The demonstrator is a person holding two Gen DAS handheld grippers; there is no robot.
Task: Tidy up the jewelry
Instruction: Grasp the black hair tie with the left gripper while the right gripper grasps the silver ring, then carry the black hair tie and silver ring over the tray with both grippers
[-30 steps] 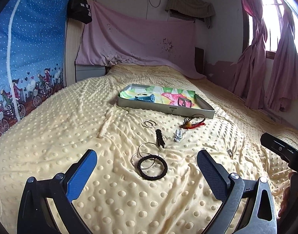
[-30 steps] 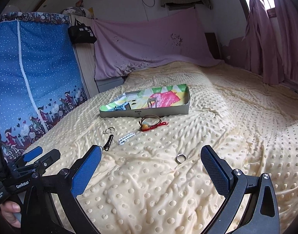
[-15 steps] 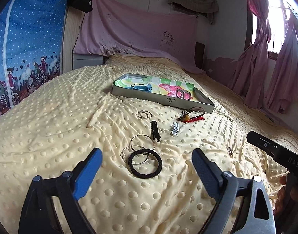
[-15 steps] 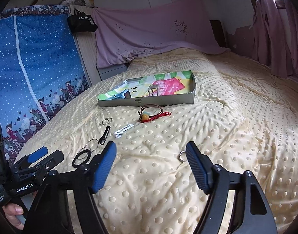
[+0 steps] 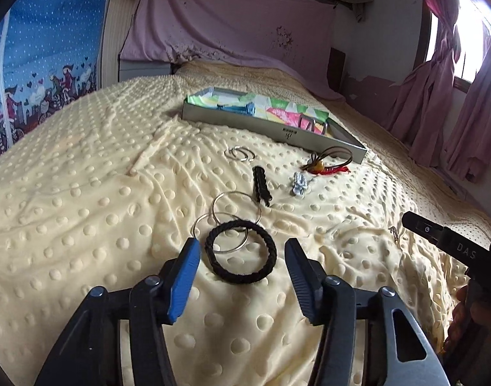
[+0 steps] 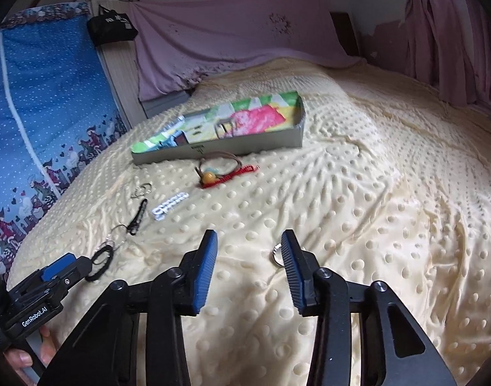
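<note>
Jewelry lies scattered on a yellow dotted blanket (image 5: 84, 193). My left gripper (image 5: 242, 251) is open, its fingers on either side of a black braided bracelet (image 5: 240, 252) that lies over thin silver hoops (image 5: 236, 207). Beyond are a black clip (image 5: 261, 185), small silver rings (image 5: 239, 153), a silver chain piece (image 5: 298, 185) and a red cord with an amber bead (image 5: 322, 167). My right gripper (image 6: 249, 251) is open and empty; a silver ring (image 6: 277, 255) lies just inside its right finger. A shallow colourful box (image 6: 223, 132) sits further back.
The box (image 5: 271, 125) holds a blue item and a buckle-like piece. A blue patterned wardrobe (image 6: 36, 96) stands at the left. A pink cloth (image 5: 232, 25) hangs at the head of the bed, pink curtains (image 5: 454, 96) at the right.
Both grippers have moved forward and down toward the bed and their jaws have narrowed. The left one now brackets the black bracelet; the right one has reached the silver ring.
</note>
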